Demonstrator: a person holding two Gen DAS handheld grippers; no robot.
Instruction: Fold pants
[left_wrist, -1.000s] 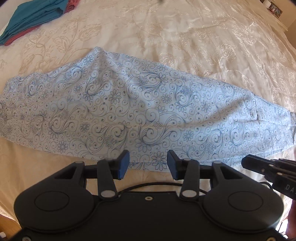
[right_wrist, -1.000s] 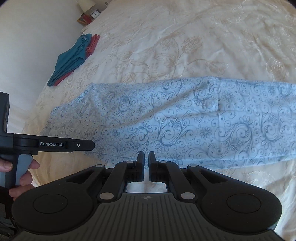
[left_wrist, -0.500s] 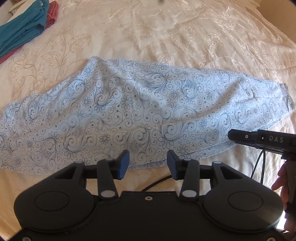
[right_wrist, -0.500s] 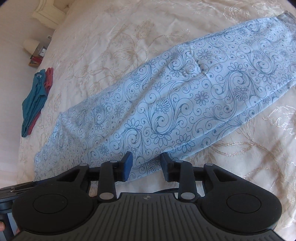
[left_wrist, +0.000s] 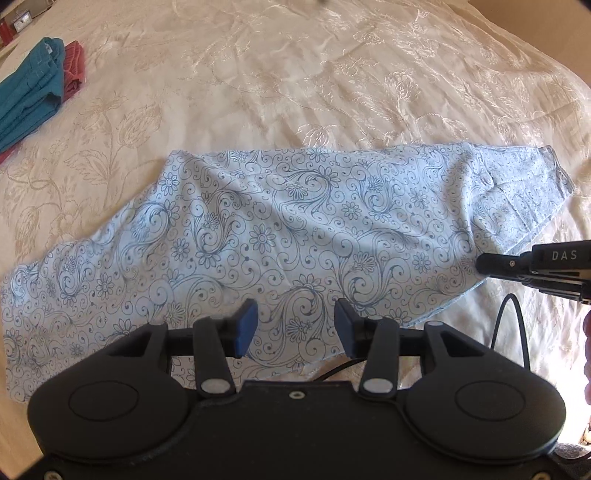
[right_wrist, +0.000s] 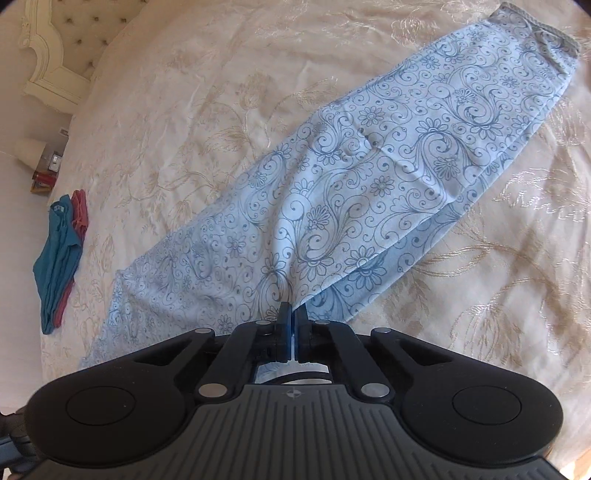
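The pants (left_wrist: 280, 236), pale blue with a dark floral scroll print, lie stretched out long and flat on the cream embroidered bedspread (left_wrist: 295, 74), already doubled leg over leg. Taking the pants as the landmark: the left gripper (left_wrist: 293, 326) hovers over their near long edge, about midway along their length, with its blue-padded fingers (left_wrist: 245, 326) standing well apart and nothing between them; the printed cloth shows in the gap below. The right gripper (right_wrist: 293, 325) sits at the same near edge, further toward one end, and its jaws are pressed together on a pinch of the fabric, which rises in a small ridge into the pads. From that pinch the pants (right_wrist: 369, 177) run away diagonally toward their far hem, and a lower layer of the cloth peeks out along the near edge beside the clamp. In the left wrist view the right gripper appears only as a dark bar marked "DAS" at the pants' right end, so whether it touches the cloth there is hard to tell from that angle. Well apart from the pants, beyond their other end, lie folded teal and red clothes (left_wrist: 33, 99) on the bedspread.
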